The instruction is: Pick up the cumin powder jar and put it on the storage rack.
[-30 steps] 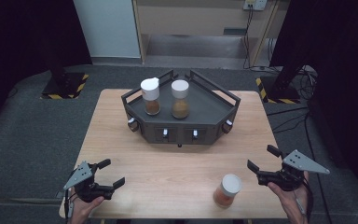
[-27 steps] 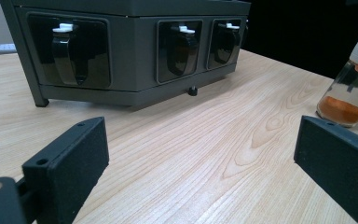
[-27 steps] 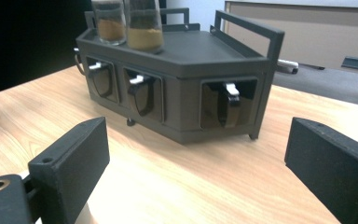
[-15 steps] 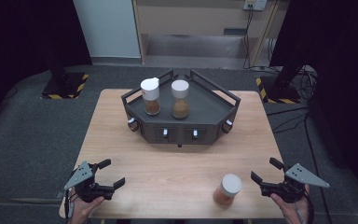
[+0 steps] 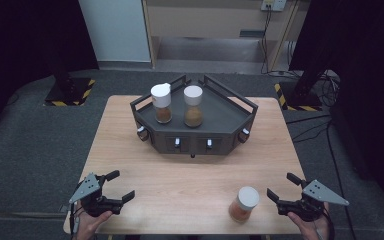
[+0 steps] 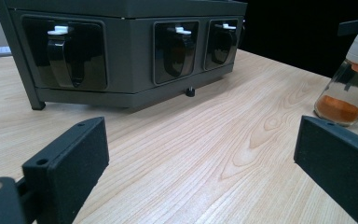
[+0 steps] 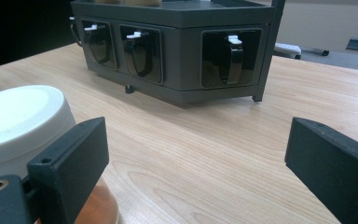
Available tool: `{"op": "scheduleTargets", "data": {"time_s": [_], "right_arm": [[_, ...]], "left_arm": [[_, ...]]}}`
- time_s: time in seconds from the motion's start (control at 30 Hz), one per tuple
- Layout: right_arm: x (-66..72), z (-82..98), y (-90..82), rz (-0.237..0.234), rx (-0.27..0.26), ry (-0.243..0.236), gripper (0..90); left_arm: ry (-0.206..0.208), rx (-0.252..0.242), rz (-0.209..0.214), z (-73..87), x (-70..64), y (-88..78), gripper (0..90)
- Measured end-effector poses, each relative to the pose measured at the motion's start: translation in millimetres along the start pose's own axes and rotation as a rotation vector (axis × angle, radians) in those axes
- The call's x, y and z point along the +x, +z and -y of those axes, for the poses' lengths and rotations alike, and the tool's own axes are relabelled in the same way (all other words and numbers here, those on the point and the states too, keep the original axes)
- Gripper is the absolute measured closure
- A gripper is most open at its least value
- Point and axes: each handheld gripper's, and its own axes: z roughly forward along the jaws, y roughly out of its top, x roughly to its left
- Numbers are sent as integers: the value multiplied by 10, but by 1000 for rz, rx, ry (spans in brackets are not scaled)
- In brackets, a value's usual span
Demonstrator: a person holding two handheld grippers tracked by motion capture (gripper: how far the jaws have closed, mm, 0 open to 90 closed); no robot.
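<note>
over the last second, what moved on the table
The right gripper drew back toward the person and down to the table's near edge, jaws open, beside the loose spice jar. The left gripper, that jar, the rack and its two jars stayed put.

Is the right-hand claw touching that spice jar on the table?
Apart. In the high view, bare wood shows between the open right gripper and the jar.

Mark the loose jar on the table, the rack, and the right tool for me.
loose jar (image 5: 244, 204), high view, on its white lid.
rack (image 5: 228, 116), high view, on the bare deck right of its two jars.
right tool (image 5: 282, 188), high view, midway between its open fingertips.
</note>
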Motion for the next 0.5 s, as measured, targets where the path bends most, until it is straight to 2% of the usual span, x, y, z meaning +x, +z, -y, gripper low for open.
{"op": "scheduleTargets", "data": {"time_s": [0.5], "right_arm": [[-14,12,-2,-1,-1,8,62]], "left_arm": [[2,3,4,-2,6,9,22]]}}
